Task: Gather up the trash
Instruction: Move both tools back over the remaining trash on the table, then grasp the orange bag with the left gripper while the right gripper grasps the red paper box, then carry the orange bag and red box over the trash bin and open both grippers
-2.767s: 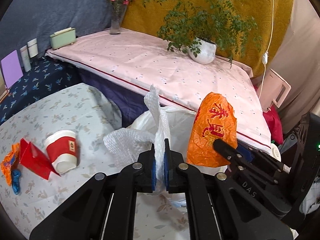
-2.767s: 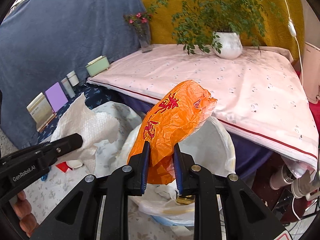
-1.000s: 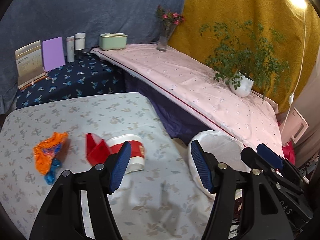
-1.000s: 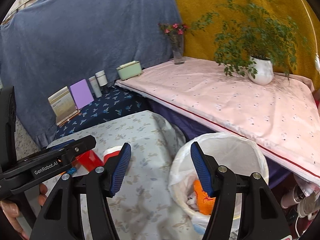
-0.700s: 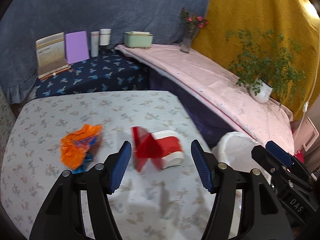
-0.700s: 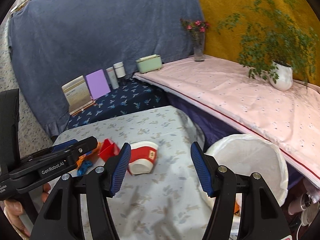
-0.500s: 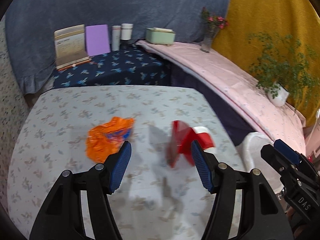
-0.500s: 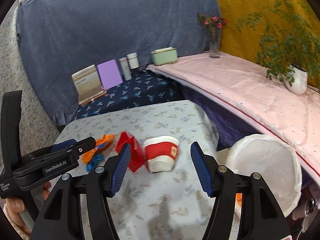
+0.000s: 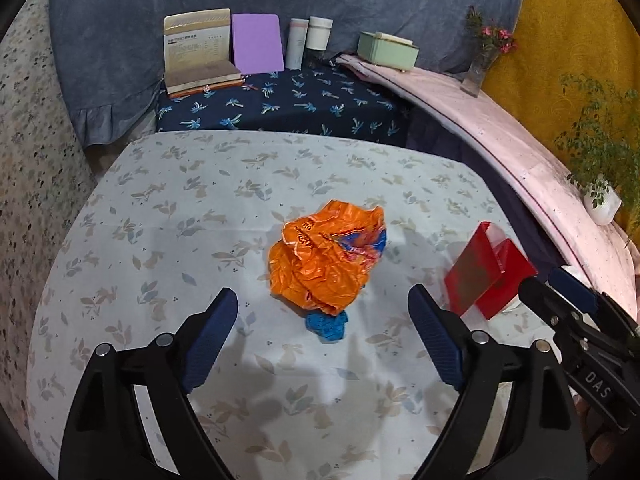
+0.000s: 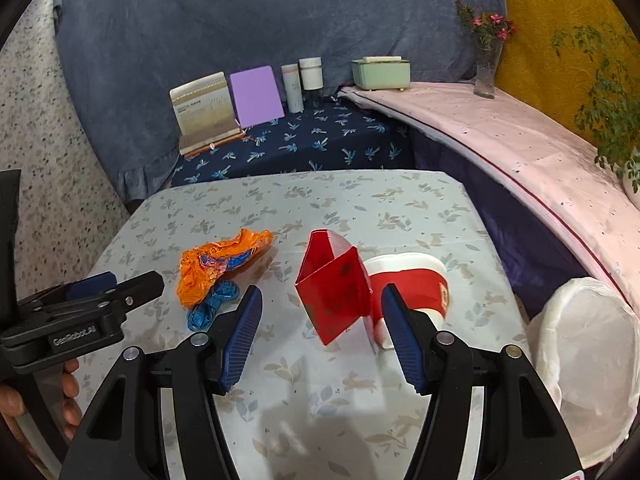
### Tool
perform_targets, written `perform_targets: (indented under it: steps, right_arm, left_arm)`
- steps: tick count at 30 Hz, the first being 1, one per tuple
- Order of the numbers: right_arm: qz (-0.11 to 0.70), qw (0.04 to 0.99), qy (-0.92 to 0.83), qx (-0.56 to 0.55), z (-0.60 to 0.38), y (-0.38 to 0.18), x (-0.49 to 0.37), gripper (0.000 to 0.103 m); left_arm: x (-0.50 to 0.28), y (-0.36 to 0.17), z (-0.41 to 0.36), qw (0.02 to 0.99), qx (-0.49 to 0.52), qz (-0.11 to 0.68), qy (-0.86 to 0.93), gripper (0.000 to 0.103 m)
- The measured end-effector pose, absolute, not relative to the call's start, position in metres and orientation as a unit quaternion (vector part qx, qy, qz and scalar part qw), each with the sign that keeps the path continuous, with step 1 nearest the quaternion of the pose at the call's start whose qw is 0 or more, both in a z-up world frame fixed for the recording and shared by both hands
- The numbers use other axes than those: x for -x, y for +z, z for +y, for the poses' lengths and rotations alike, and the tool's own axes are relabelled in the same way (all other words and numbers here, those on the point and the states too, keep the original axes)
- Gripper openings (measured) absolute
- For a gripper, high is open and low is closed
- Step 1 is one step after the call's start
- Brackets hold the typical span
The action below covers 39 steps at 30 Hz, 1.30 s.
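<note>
My left gripper [image 9: 322, 318] is opening, jaws wide, nothing between the pads. My right gripper [image 10: 320, 330] stands spread and empty. The red carton [image 10: 334, 292] hides much of the paper cup [image 10: 416, 280] behind it. Left of the carton lies a crumpled orange wrapper [image 9: 324, 254], half covering a blue scrap [image 9: 327, 326].

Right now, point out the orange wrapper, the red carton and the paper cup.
orange wrapper [image 9: 324, 256]: left wrist view, middle of the crumpled plastic.
red carton [image 10: 338, 294]: right wrist view, its front face.
paper cup [image 10: 416, 284]: right wrist view, its red band.
</note>
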State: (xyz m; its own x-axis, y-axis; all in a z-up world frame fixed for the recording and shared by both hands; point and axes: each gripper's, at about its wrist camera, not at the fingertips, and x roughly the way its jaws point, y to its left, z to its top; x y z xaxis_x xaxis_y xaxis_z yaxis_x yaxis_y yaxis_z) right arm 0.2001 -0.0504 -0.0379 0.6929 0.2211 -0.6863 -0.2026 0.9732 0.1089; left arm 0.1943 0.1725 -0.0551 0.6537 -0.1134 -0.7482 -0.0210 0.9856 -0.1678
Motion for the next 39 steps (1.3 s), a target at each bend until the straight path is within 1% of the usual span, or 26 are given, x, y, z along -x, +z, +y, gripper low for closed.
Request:
perform_targets:
  steps: [1, 3, 12, 14, 16, 18, 20, 21, 22, 23, 24, 25, 26, 27, 28, 30, 32, 39]
  right_arm:
    - [0.378, 0.919, 0.114, -0.013, -0.048, -0.042, -0.205, 0.063]
    - [0.381, 0.918, 0.112, -0.015, -0.048, -0.047, -0.211, 0.065]
    - [0.396, 0.913, 0.095, -0.010, -0.043, -0.069, -0.237, 0.065]
    - [0.399, 0.912, 0.095, -0.014, -0.043, -0.072, -0.240, 0.061]
    - [0.400, 0.911, 0.097, -0.015, -0.043, -0.073, -0.241, 0.049]
    - [0.399, 0.911, 0.102, -0.017, -0.044, -0.074, -0.241, 0.042]
    - [0.395, 0.913, 0.104, -0.019, -0.044, -0.074, -0.240, 0.038]
    - [0.394, 0.913, 0.106, -0.019, -0.044, -0.074, -0.240, 0.034]
    - [0.393, 0.913, 0.108, -0.020, -0.043, -0.074, -0.240, 0.027]
    - [0.392, 0.913, 0.111, -0.020, -0.042, -0.073, -0.239, 0.023]
    - [0.392, 0.913, 0.114, -0.020, -0.042, -0.072, -0.239, 0.013]
    - [0.392, 0.912, 0.116, -0.021, -0.042, -0.071, -0.239, 0.010]
    - [0.391, 0.912, 0.119, -0.022, -0.042, -0.070, -0.238, 0.010]
    - [0.390, 0.913, 0.121, -0.022, -0.042, -0.069, -0.237, 0.005]
    - [0.388, 0.913, 0.123, -0.023, -0.042, -0.067, -0.236, 0.004]
    - [0.382, 0.915, 0.128, -0.027, -0.043, -0.061, -0.233, 0.004]
    - [0.372, 0.918, 0.131, -0.029, -0.044, -0.053, -0.228, 0.004]
    - [0.338, 0.930, 0.140, -0.040, -0.053, -0.021, -0.212, 0.004]
  left_arm:
    - [-0.196, -0.057, 0.172, 0.905, 0.076, 0.417, -0.025, 0.083]
    - [-0.202, -0.062, 0.170, 0.904, 0.065, 0.421, -0.028, 0.085]
    - [-0.230, -0.085, 0.168, 0.893, 0.063, 0.445, -0.035, 0.085]
    - [-0.235, -0.089, 0.167, 0.891, 0.063, 0.448, -0.036, 0.085]
    - [-0.240, -0.092, 0.166, 0.890, 0.062, 0.450, -0.042, 0.083]
    - [-0.243, -0.094, 0.164, 0.889, 0.061, 0.452, -0.050, 0.078]
    - [-0.247, -0.097, 0.160, 0.885, 0.061, 0.457, -0.059, 0.075]
    - [-0.248, -0.098, 0.159, 0.884, 0.062, 0.459, -0.062, 0.070]
    - [-0.250, -0.099, 0.158, 0.883, 0.062, 0.462, -0.065, 0.066]
    - [-0.251, -0.101, 0.156, 0.881, 0.061, 0.464, -0.067, 0.059]
    - [-0.251, -0.102, 0.154, 0.880, 0.060, 0.466, -0.069, 0.057]
    - [-0.251, -0.102, 0.153, 0.880, 0.060, 0.465, -0.071, 0.054]
    - [-0.251, -0.101, 0.153, 0.881, 0.060, 0.464, -0.073, 0.048]
    - [-0.249, -0.099, 0.152, 0.882, 0.059, 0.461, -0.074, 0.043]
    - [-0.248, -0.097, 0.152, 0.884, 0.062, 0.458, -0.075, 0.041]
    - [-0.244, -0.092, 0.153, 0.887, 0.072, 0.450, -0.078, 0.033]
    - [-0.241, -0.085, 0.154, 0.890, 0.076, 0.443, -0.079, 0.028]
    - [-0.225, -0.050, 0.148, 0.904, 0.082, 0.411, -0.089, 0.026]
